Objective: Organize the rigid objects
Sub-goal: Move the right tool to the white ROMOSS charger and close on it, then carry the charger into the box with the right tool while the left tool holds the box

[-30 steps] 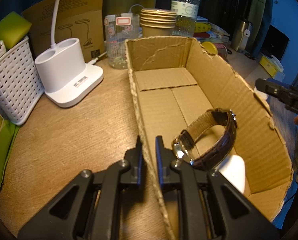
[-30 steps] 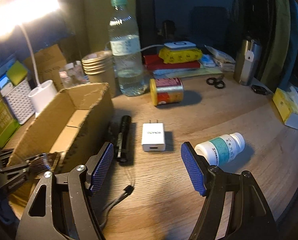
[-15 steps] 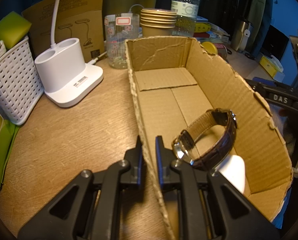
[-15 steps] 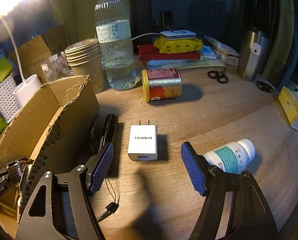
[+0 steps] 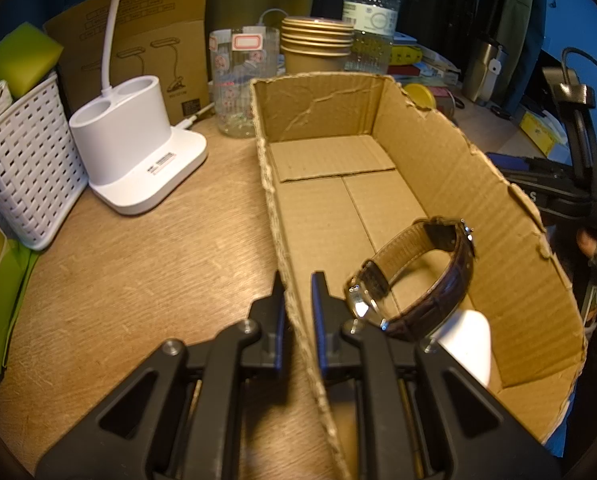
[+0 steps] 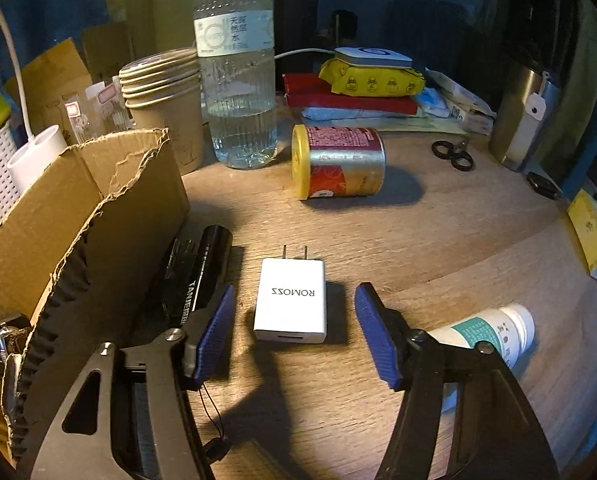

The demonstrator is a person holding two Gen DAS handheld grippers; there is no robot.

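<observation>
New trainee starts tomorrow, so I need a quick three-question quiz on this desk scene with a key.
1. True or false: the left gripper is clamped on the cardboard box wall.
2. What lies between the right gripper jaws? A) white charger B) flashlight C) pill bottle
3. Name the item already inside the box.

Key:
1. True.
2. A: the white charger, jaws closing in but not yet touching; flashlight and pill bottle lie outside.
3. The brown-strap watch.
</observation>
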